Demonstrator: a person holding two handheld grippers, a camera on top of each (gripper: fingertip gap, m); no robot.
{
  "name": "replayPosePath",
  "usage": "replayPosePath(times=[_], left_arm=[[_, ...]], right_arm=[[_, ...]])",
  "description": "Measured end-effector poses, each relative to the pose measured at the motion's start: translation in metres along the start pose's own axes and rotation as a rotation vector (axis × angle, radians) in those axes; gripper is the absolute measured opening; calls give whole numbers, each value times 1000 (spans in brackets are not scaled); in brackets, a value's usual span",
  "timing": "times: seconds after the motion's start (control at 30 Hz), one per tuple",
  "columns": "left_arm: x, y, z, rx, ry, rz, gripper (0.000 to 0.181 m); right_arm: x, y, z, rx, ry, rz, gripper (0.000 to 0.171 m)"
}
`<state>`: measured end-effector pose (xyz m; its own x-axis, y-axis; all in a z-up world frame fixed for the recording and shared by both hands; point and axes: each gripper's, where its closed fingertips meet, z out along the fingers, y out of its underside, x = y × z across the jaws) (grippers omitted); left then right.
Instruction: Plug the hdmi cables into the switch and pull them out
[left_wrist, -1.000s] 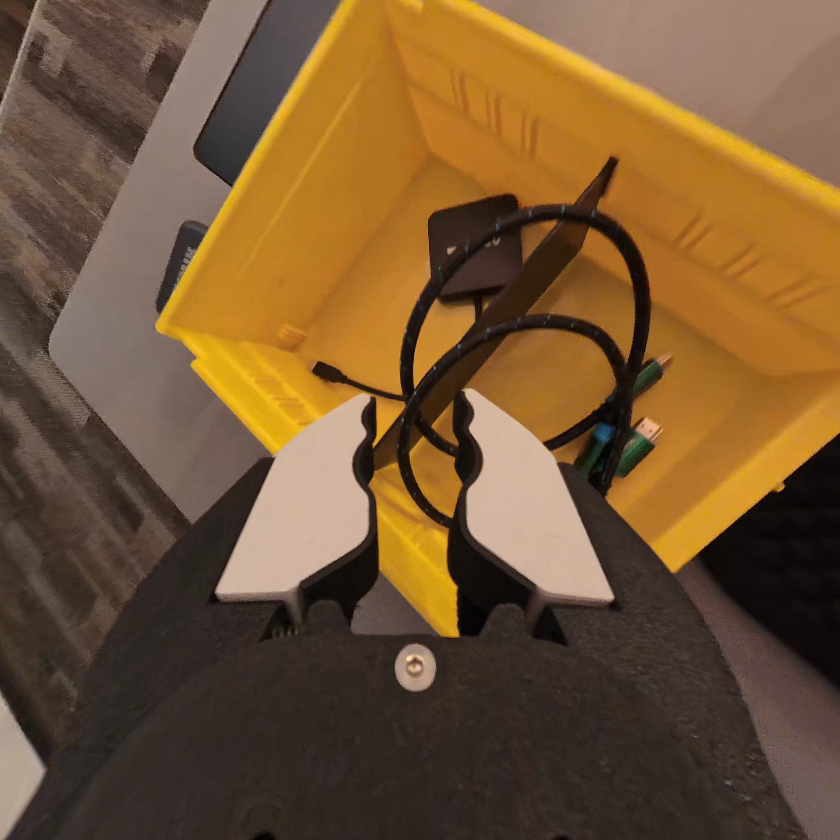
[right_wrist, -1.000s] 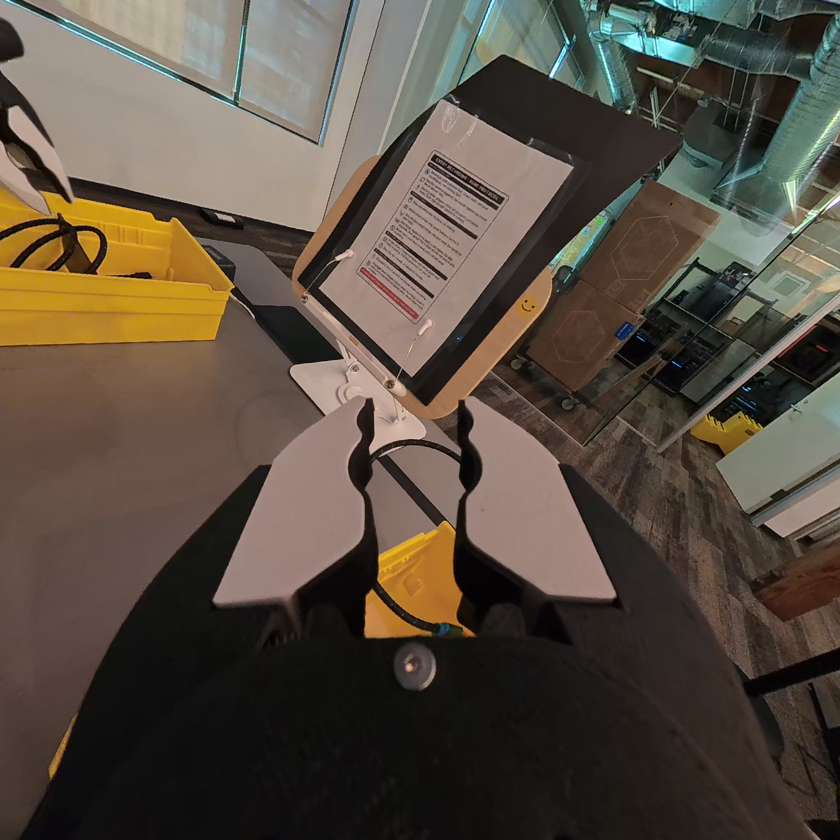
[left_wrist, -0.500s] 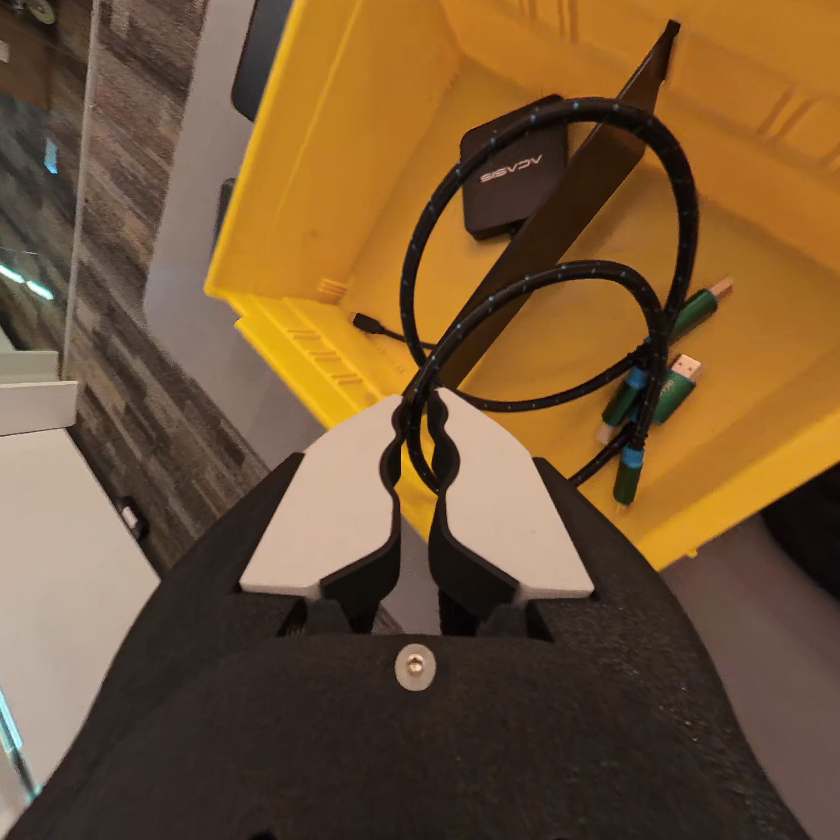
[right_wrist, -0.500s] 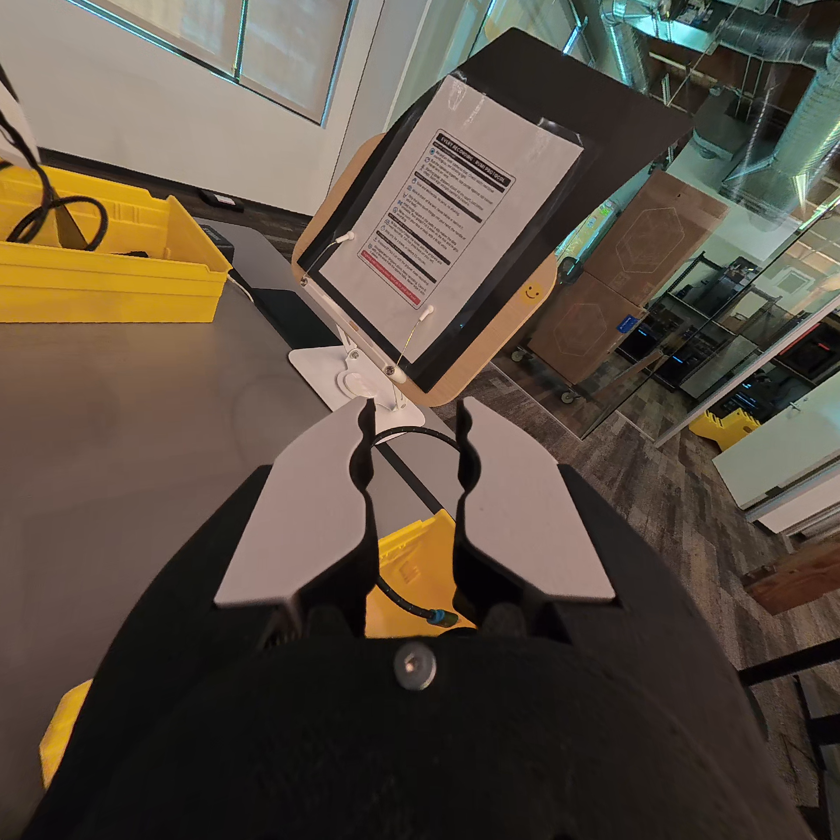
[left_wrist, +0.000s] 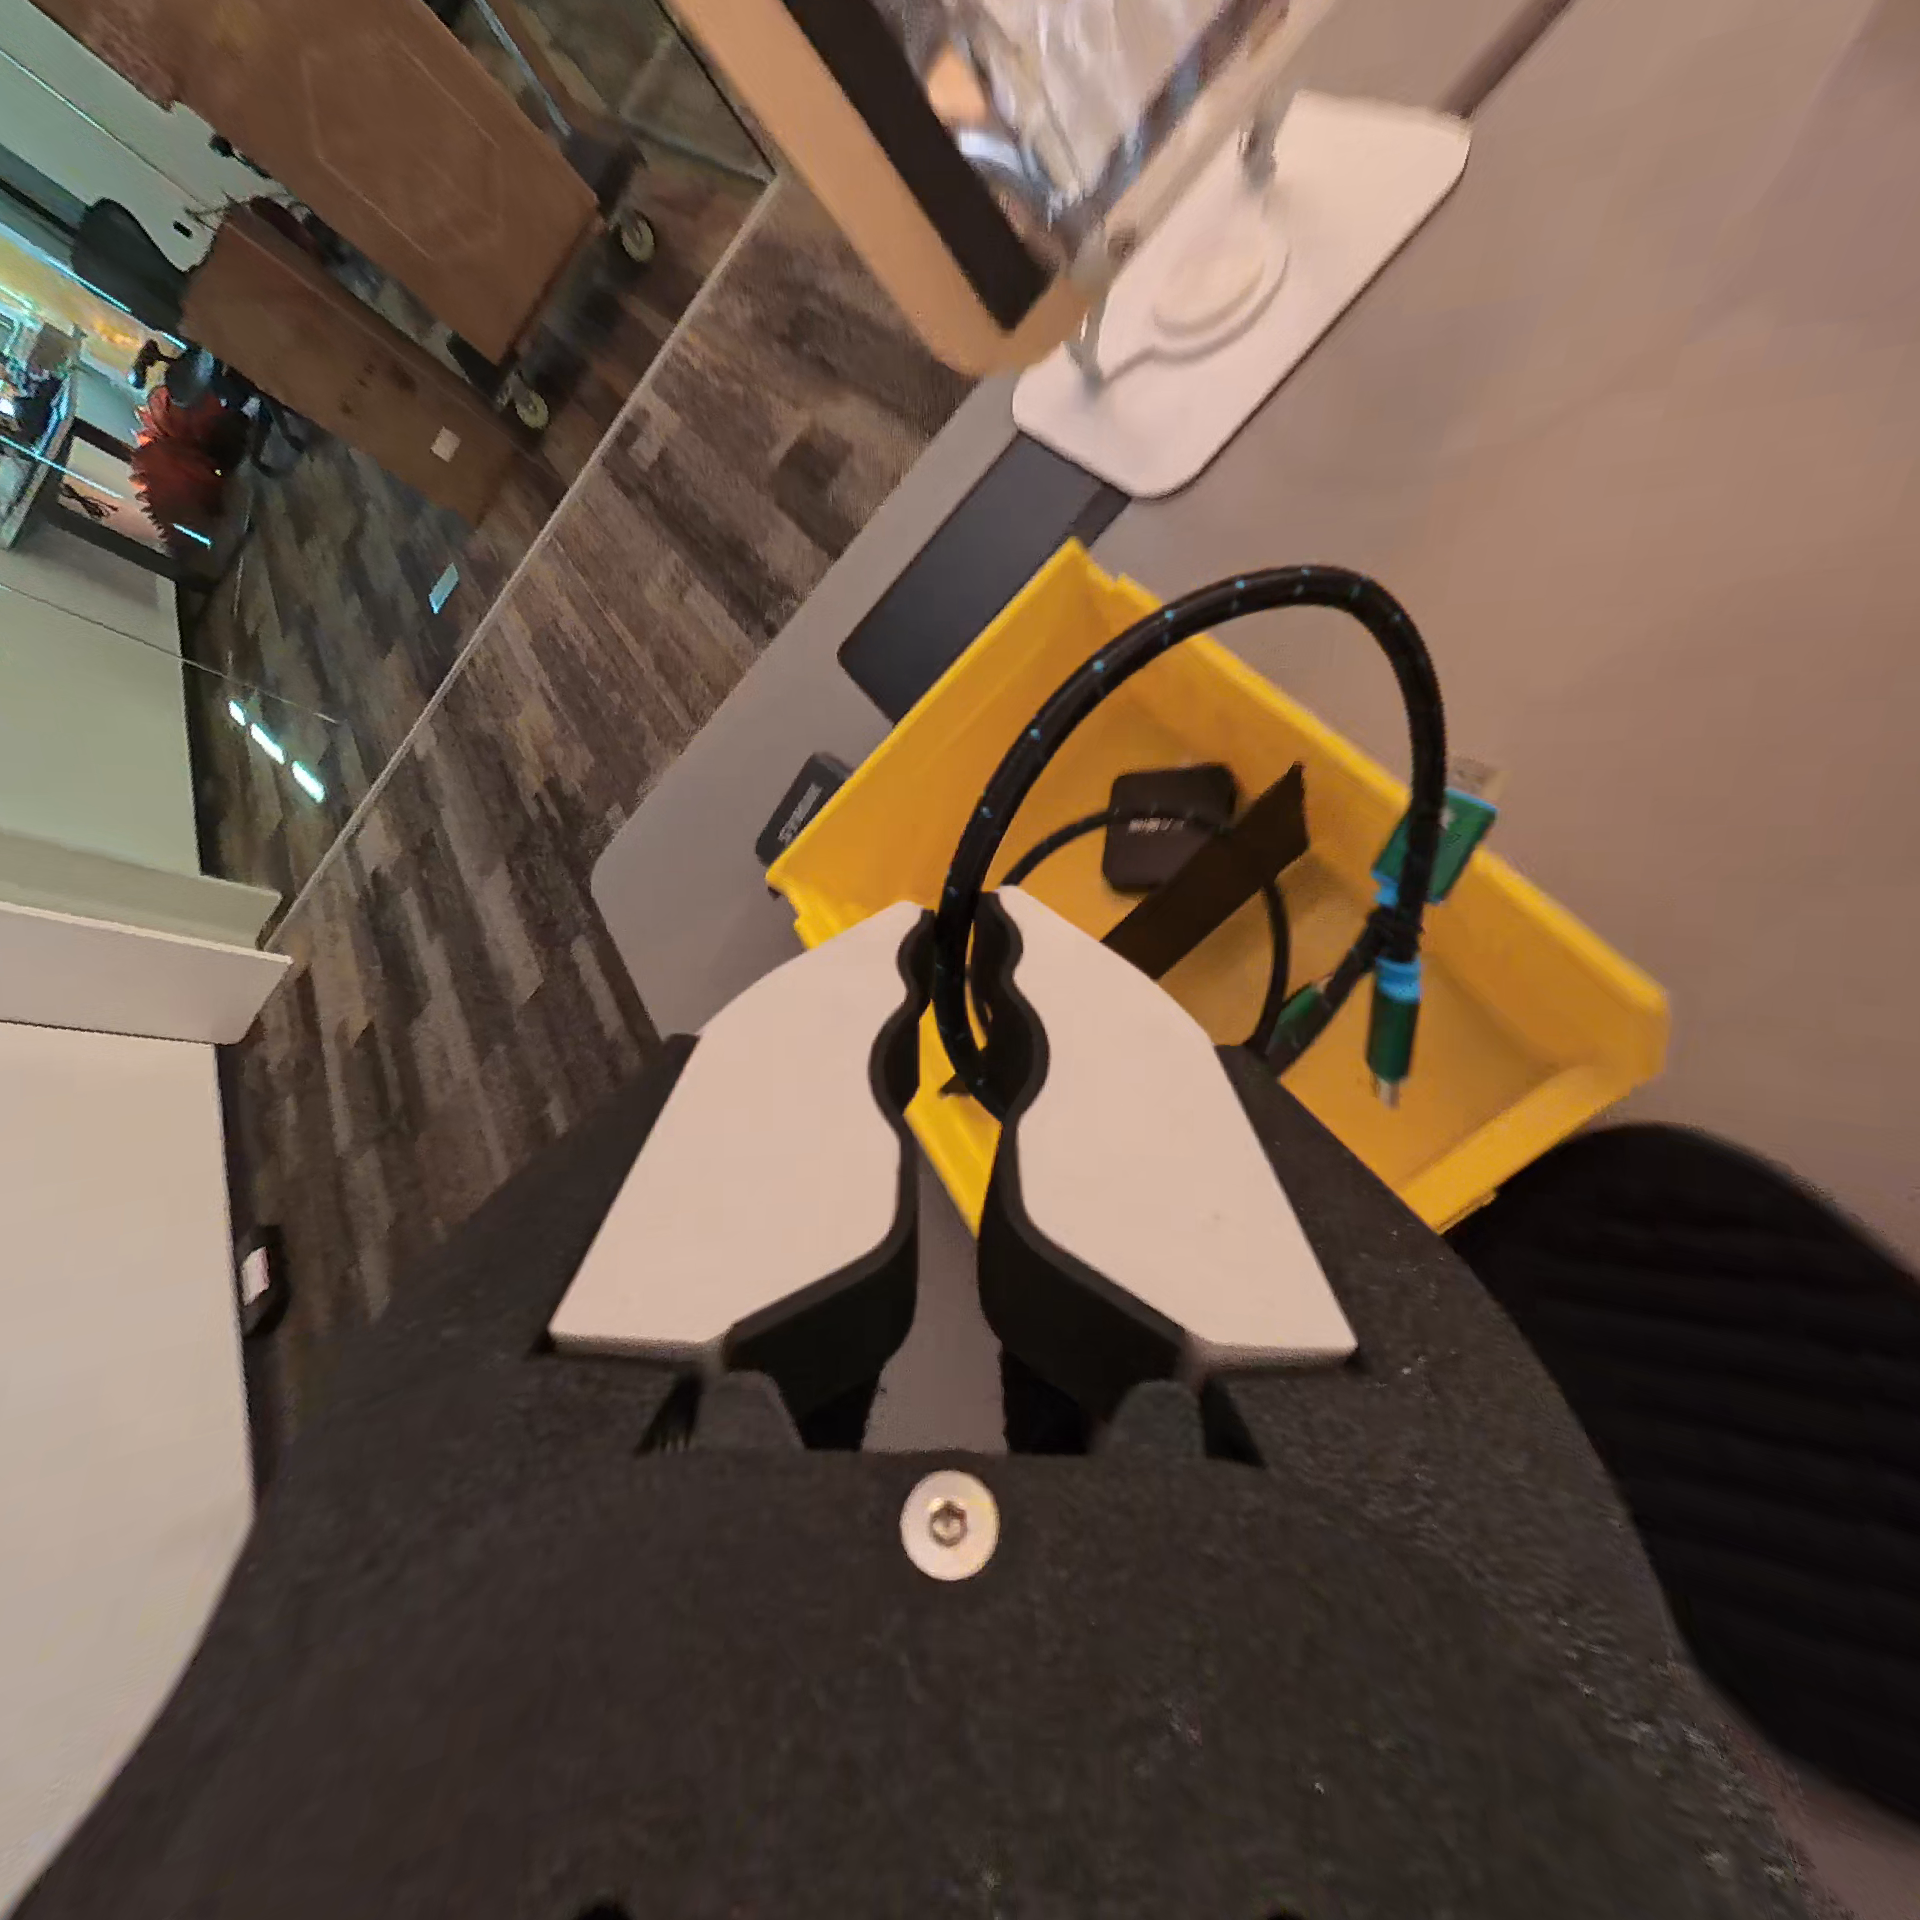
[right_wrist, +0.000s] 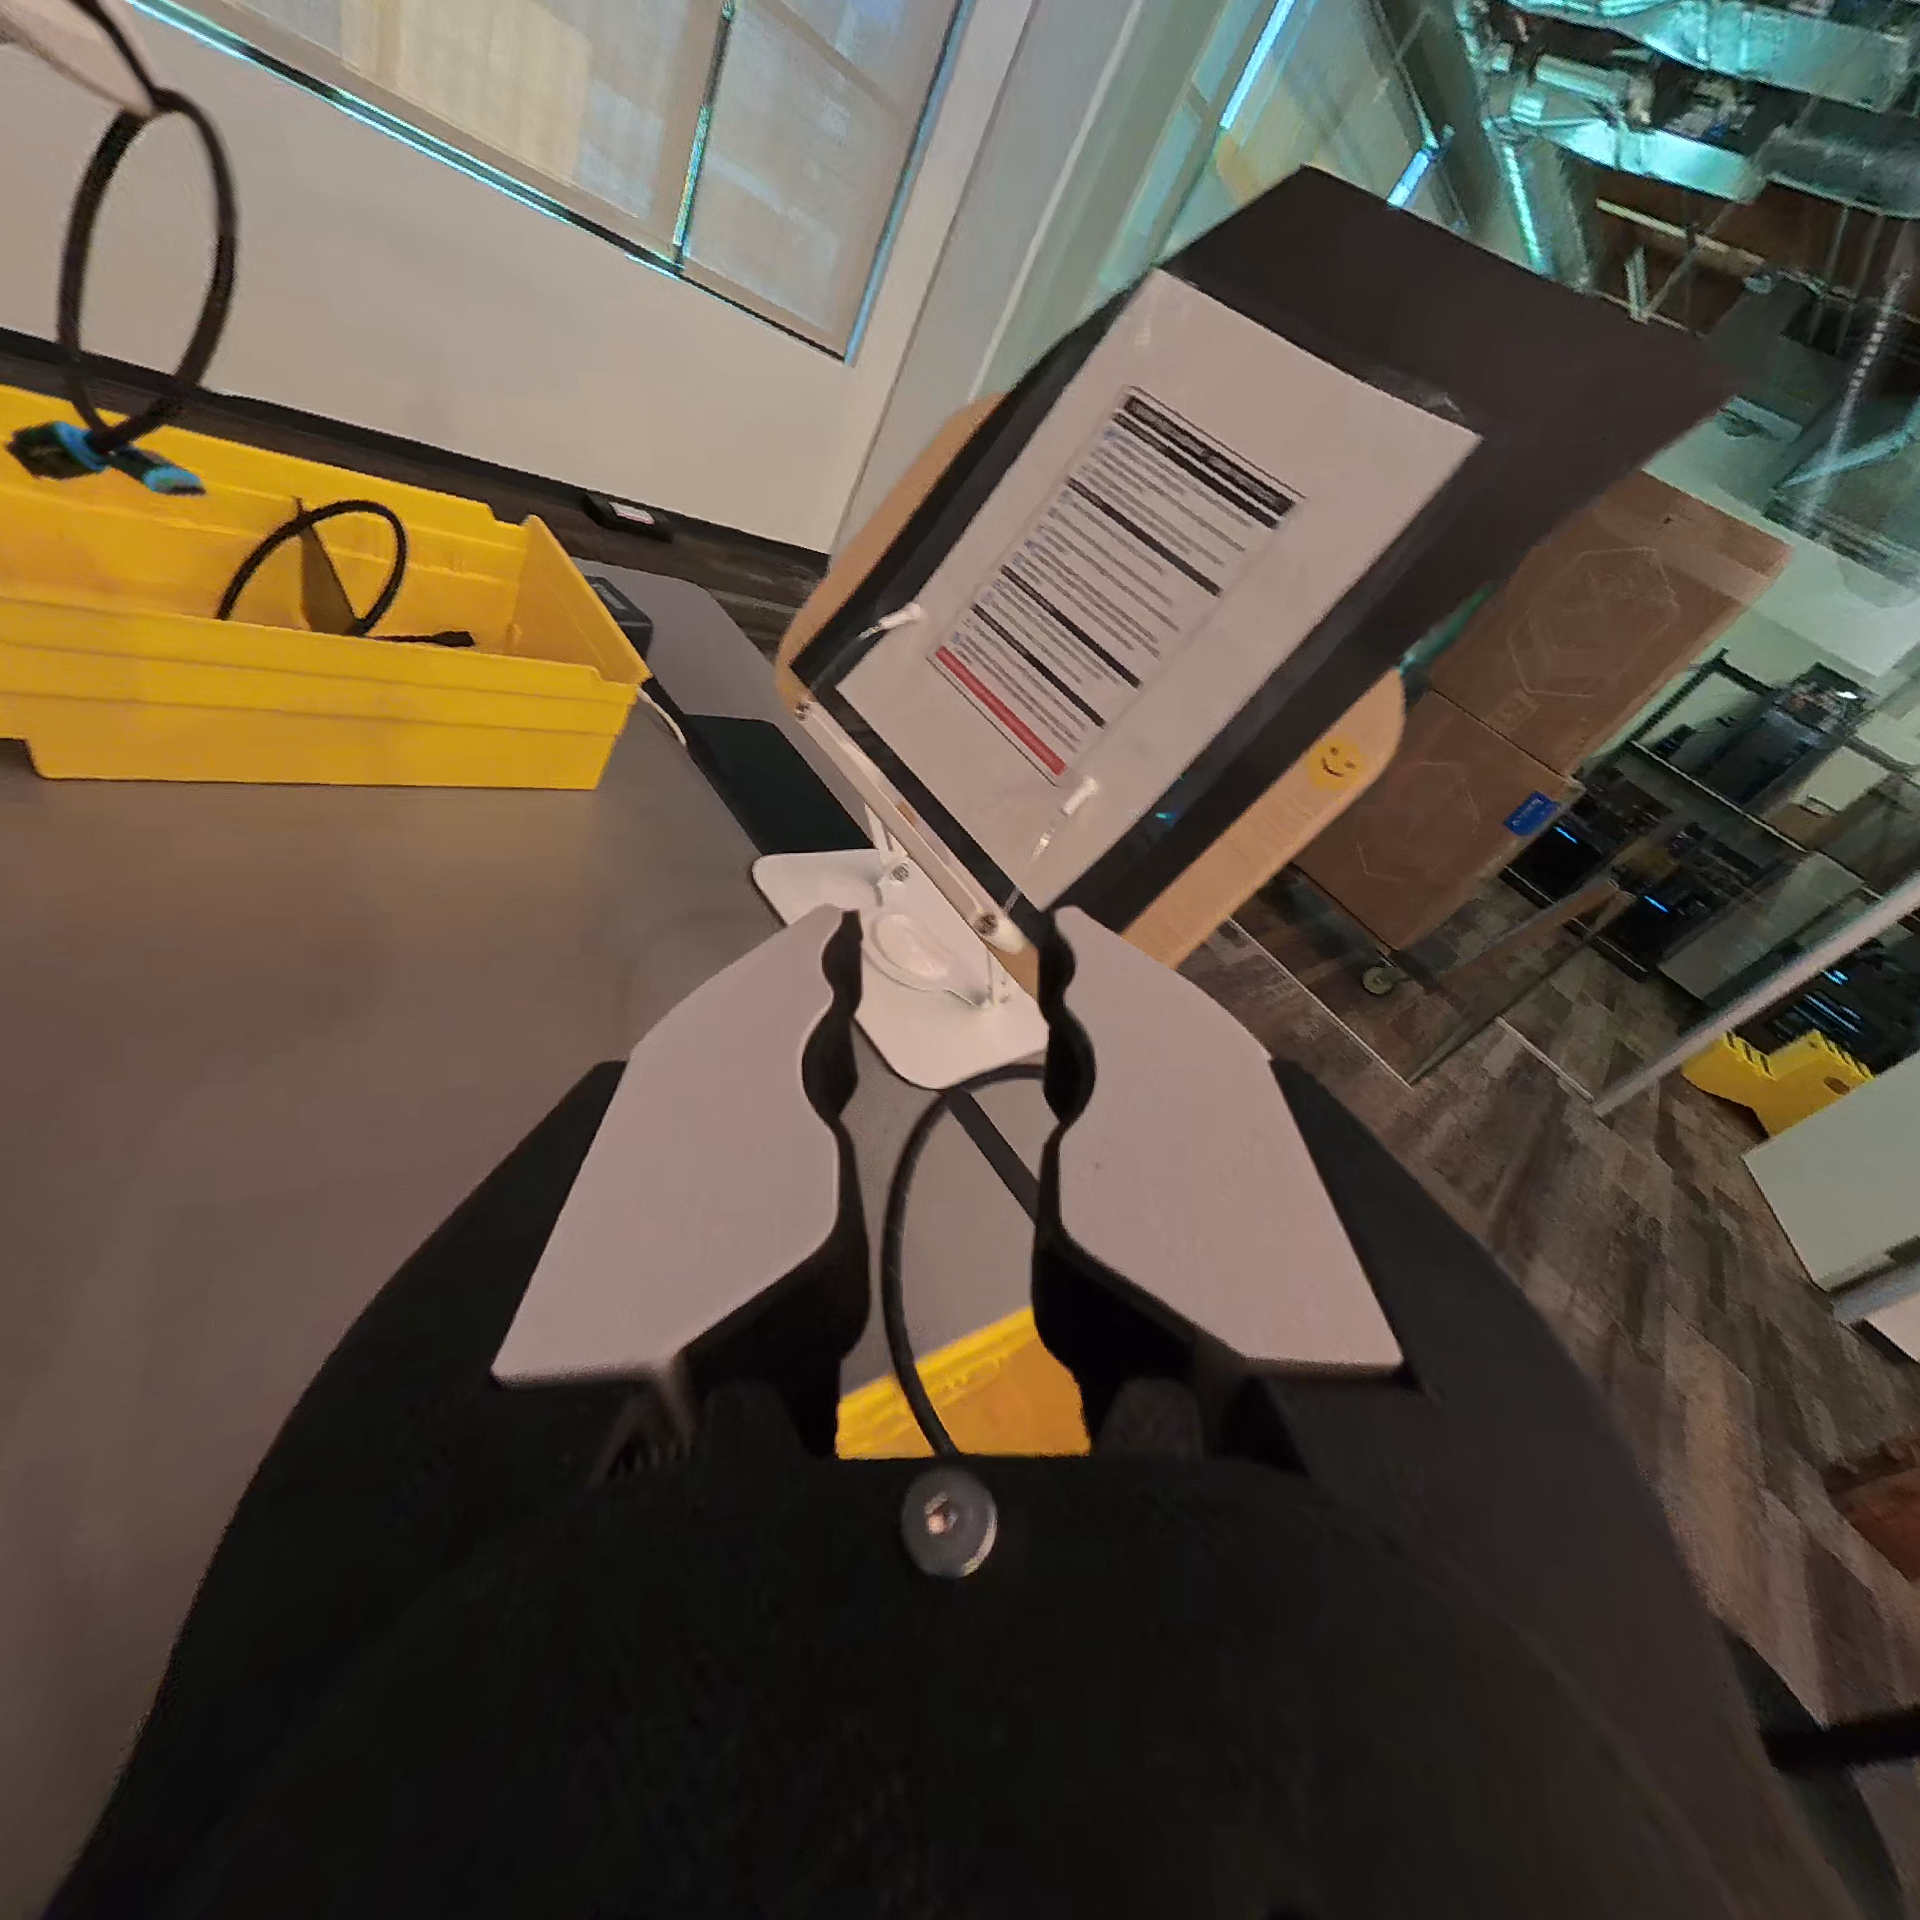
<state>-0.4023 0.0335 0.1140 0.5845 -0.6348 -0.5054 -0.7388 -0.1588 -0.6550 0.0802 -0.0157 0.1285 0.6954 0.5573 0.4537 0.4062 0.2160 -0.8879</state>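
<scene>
My left gripper (left_wrist: 961, 920) is shut on a black braided HDMI cable (left_wrist: 1288, 579) and holds it above the yellow bin (left_wrist: 1538, 966). The cable arches up and hangs down to its green connectors (left_wrist: 1392, 1023). The black switch (left_wrist: 1169, 826) lies in the bin beside a black divider (left_wrist: 1216, 883), with a second cable (left_wrist: 1280, 935) behind it. In the right wrist view the lifted cable's connectors (right_wrist: 57, 452) hang over that bin (right_wrist: 312, 707) at the far left. My right gripper (right_wrist: 951, 935) is open and holds nothing; a thin black cable (right_wrist: 896, 1226) loops below it.
A sign holder (right_wrist: 1143, 582) on a white base (right_wrist: 935, 1029) stands on the grey table (right_wrist: 312, 987) ahead of my right gripper. Another yellow bin (right_wrist: 966, 1392) sits under that gripper. A dark pad (left_wrist: 977, 592) lies behind the bin. The floor drops off beyond the table edge. About 50 cm separates my left fingertips from my right.
My left gripper closed on the braided cable and raised it out of the bin, connectors now dangling. My right gripper stayed open and only shifted slightly.
</scene>
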Motion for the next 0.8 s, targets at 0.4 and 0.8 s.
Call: replayPosePath(times=[0.4,0.8], left_arm=[[80,-140,-28,395,341,-151,7],[130,-185,-21,576,646,-251,6]], right_arm=[[-152,-71,69,361,-263,-406,49],[-219,-103,47,653,-755,-12,42]])
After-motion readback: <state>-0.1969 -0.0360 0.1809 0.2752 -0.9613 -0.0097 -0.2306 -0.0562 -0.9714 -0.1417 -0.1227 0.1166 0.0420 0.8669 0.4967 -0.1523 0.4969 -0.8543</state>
